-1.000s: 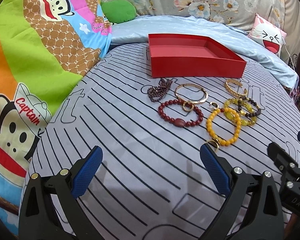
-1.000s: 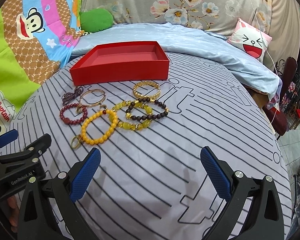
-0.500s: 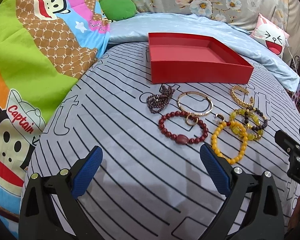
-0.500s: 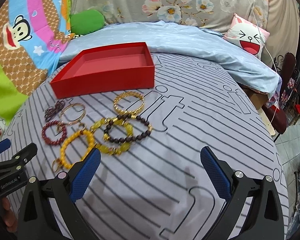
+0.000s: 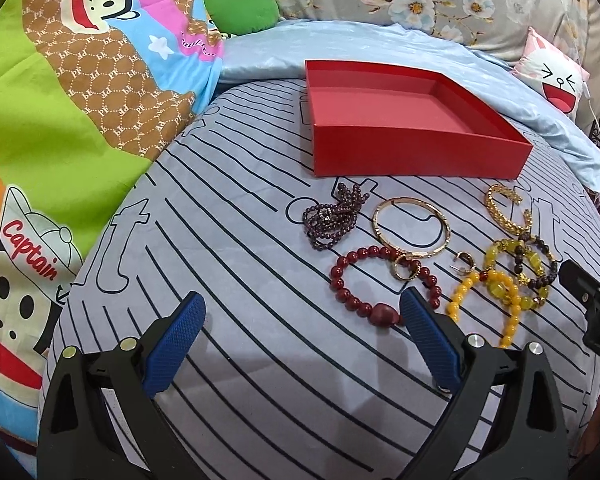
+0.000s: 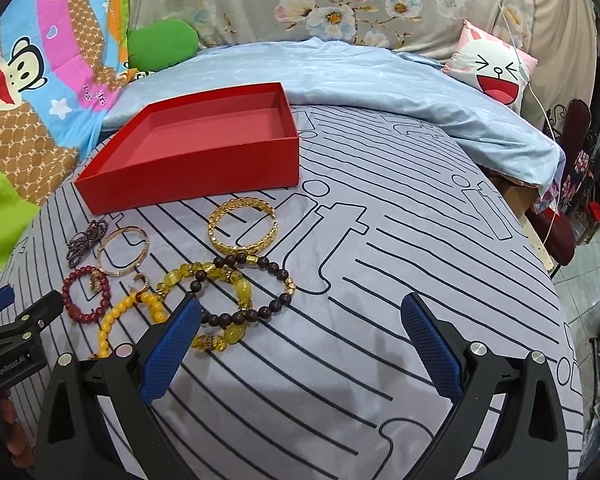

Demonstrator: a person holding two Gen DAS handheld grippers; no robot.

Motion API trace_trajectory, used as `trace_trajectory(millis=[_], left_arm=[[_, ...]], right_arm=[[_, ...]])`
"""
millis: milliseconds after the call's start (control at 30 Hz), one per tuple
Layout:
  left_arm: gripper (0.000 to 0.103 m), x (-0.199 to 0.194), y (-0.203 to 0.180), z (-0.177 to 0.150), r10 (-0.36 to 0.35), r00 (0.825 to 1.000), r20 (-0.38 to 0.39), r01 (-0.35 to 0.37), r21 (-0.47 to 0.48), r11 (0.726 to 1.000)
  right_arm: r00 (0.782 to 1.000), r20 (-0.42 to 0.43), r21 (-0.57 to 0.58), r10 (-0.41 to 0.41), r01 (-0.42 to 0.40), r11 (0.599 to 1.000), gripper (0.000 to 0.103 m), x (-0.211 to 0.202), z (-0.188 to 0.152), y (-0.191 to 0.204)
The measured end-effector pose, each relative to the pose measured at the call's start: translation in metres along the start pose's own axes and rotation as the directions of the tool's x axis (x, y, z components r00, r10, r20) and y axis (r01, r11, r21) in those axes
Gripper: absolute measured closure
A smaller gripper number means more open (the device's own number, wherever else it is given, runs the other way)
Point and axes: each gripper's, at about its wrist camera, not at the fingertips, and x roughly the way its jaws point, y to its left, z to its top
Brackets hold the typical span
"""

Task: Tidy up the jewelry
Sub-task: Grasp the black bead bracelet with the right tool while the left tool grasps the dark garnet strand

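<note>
Both our left gripper [image 5: 302, 326] and right gripper [image 6: 300, 326] are gaping apart, unloaded; only our right view is showing the gold cuff [image 6: 242, 229] whole, nearside of the red tray [image 6: 196, 160].

Two low wrist views — both facing the far red box [image 5: 412, 152]

Left looks from near-left, right from near-right; both share the jewelry cluster [image 6: 204, 280] — close.

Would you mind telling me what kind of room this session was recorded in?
Most likely a bedroom: the jewelry and red box sit on a bed's striped sheet, with a blue quilt bunched behind and a cartoon cushion against the floral backdrop.
</note>
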Motion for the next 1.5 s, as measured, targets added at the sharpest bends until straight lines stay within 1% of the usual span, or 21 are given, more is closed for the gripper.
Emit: trace_trajectory(millis=[167, 300, 333, 367, 433, 467, 533, 600, 667, 733, 767, 800, 833, 967, 1067, 1233, 1267, 1333, 1367, 1433, 1500], left_arm=[[0.01, 0.006, -0.001, 0.002, 0.003, 1.0, -0.006, -0.003, 0.001, 1.0], [0.01, 0.009, -0.002, 0.003, 0.001, 1.0, -0.008, -0.001, 0.003, 1.0], [0.01, 0.01, -0.002, 0.004, -0.001, 1.0, -0.01, 0.001, 0.004, 1.0], [0.01, 0.011, -0.003, 0.004, -0.003, 1.0, -0.011, 0.003, 0.007, 1.0], [0.01, 0.012, -0.005, 0.004, -0.002, 1.0, -0.009, 0.002, 0.01, 1.0], [0.01, 0.012, -0.005, 0.004, -0.002, 1.0, -0.009, 0.003, 0.012, 1.0], [0.01, 0.013, -0.005, 0.005, -0.003, 1.0, -0.009, 0.004, 0.011, 1.0], [0.01, 0.013, -0.004, 0.005, -0.002, 1.0, -0.009, 0.002, 0.008, 1.0], [0.01, 0.014, -0.002, 0.006, -0.002, 1.0, -0.01, 0.002, 0.003, 1.0], [0.01, 0.013, 0.0, 0.006, -0.002, 1.0, -0.01, 0.002, -0.003, 1.0], [0.01, 0.013, 0.001, 0.007, -0.001, 1.0, -0.008, 0.0, -0.006, 1.0], [0.01, 0.013, 0.002, 0.007, 0.0, 1.0, -0.006, 0.0, -0.007, 1.0], [0.01, 0.013, 0.002, 0.008, 0.0, 1.0, -0.004, -0.001, -0.008, 1.0], [0.01, 0.013, 0.007, 0.017, 0.0, 1.0, 0.009, 0.0, -0.01, 1.0], [0.01, 0.017, 0.009, 0.026, -0.003, 1.0, 0.018, 0.003, -0.005, 1.0], [0.011, 0.031, 0.008, 0.041, -0.031, 0.999, 0.017, 0.031, -0.003, 1.0], [0.014, 0.035, 0.007, 0.043, -0.04, 0.999, 0.011, 0.04, -0.001, 0.999], [0.025, 0.043, 0.004, 0.045, -0.056, 0.998, -0.002, 0.056, 0.015, 0.998], [0.028, 0.048, 0.002, 0.045, -0.058, 0.998, -0.012, 0.058, 0.022, 0.998], [0.041, 0.053, 0.0, 0.045, -0.073, 0.997, -0.027, 0.074, 0.024, 0.997], [0.045, 0.054, 0.0, 0.044, -0.081, 0.996, -0.029, 0.081, 0.021, 0.996]], right_arm=[[1.0, -0.003, 0.011, -0.014, 0.014, 1.0, 0.007, 0.009, 0.006, -0.005], [0.999, -0.03, 0.009, -0.02, 0.02, 1.0, 0.016, 0.02, 0.009, -0.006], [0.999, -0.038, 0.008, -0.02, 0.02, 1.0, 0.022, 0.022, 0.009, -0.006], [0.999, -0.051, 0.007, -0.018, 0.018, 1.0, 0.025, 0.026, 0.009, -0.006], [0.998, -0.063, 0.009, -0.01, 0.011, 1.0, 0.034, 0.03, 0.008, -0.006], [0.998, -0.069, 0.011, -0.008, 0.009, 1.0, 0.036, 0.032, 0.008, -0.006], [0.996, -0.085, 0.017, 0.006, -0.004, 1.0, 0.047, 0.036, 0.009, -0.005], [0.996, -0.087, 0.019, 0.004, -0.002, 1.0, 0.052, 0.038, 0.011, -0.004], [0.996, -0.085, 0.022, 0.013, -0.011, 1.0, 0.061, 0.039, 0.011, -0.003], [0.996, -0.083, 0.015, 0.024, -0.023, 1.0, 0.076, 0.039, 0.011, -0.001], [0.996, -0.082, 0.009, 0.031, -0.03, 1.0, 0.08, 0.038, 0.011, 0.0], [0.996, -0.083, 0.006, 0.038, -0.037, 0.999, 0.088, 0.038, 0.011, 0.001], [0.995, -0.085, 0.006, 0.042, -0.041, 0.999, 0.094, 0.038, 0.011, 0.001], [0.994, -0.089, 0.018, 0.062, -0.061, 0.998, 0.096, 0.035, 0.01, 0.0], [0.994, -0.073, 0.037, 0.083, -0.081, 0.996, 0.096, 0.027, 0.012, -0.003], [0.992, -0.039, 0.043, 0.117, -0.116, 0.992, 0.096, 0.013, 0.019, -0.003], [0.991, -0.037, 0.047, 0.129, -0.127, 0.991, 0.096, 0.012, 0.021, -0.003], [0.988, -0.035, 0.055, 0.148, -0.146, 0.988, 0.096, 0.01, 0.023, -0.003], [0.988, -0.034, 0.055, 0.152, -0.15, 0.987, 0.096, 0.009, 0.024, -0.002], [0.987, -0.033, 0.053, 0.156, -0.154, 0.987, 0.096, 0.009, 0.025, -0.001], [0.986, -0.035, 0.059, 0.162, -0.16, 0.985, 0.096, 0.01, 0.025, 0.0]])
